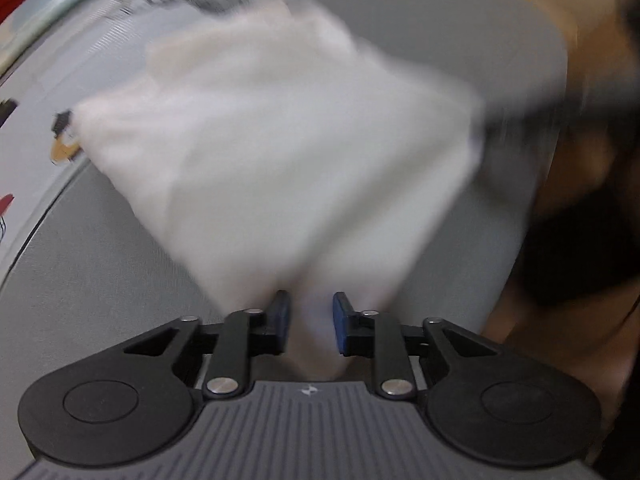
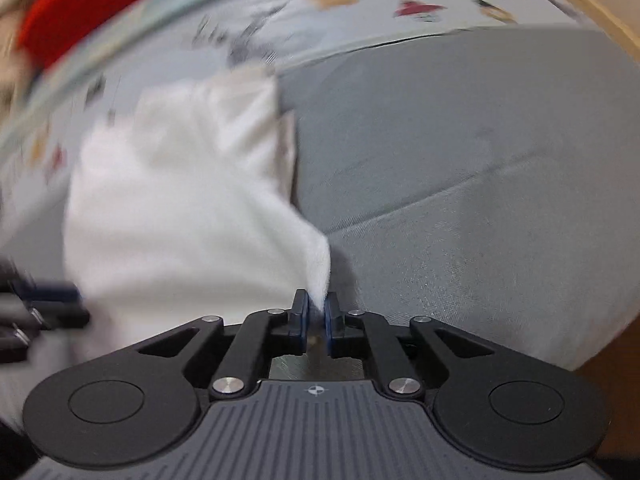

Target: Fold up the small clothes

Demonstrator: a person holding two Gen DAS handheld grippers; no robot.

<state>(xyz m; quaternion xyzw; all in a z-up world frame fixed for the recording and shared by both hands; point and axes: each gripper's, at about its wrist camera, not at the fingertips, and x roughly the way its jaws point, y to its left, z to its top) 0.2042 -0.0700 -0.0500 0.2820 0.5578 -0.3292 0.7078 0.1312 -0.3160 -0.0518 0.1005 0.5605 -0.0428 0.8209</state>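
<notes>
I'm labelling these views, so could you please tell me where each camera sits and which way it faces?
Left wrist: sits on the left gripper, looking steeply down at the white garment on the grey cushion; cloth lies between its fingers.
Right wrist: sits on the right gripper, looking down at the same garment's corner pinched between its fingers.
Shared: garment, cushion, printed sheet.

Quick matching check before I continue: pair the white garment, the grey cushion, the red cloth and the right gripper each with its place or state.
1. white garment
2. grey cushion
3. red cloth
4. right gripper

a. far upper left, beyond the printed sheet
b. lies under the garment
c. pinching a cloth corner
d. held at two corners

Pairs: 1-d, 2-b, 3-a, 4-c
</notes>
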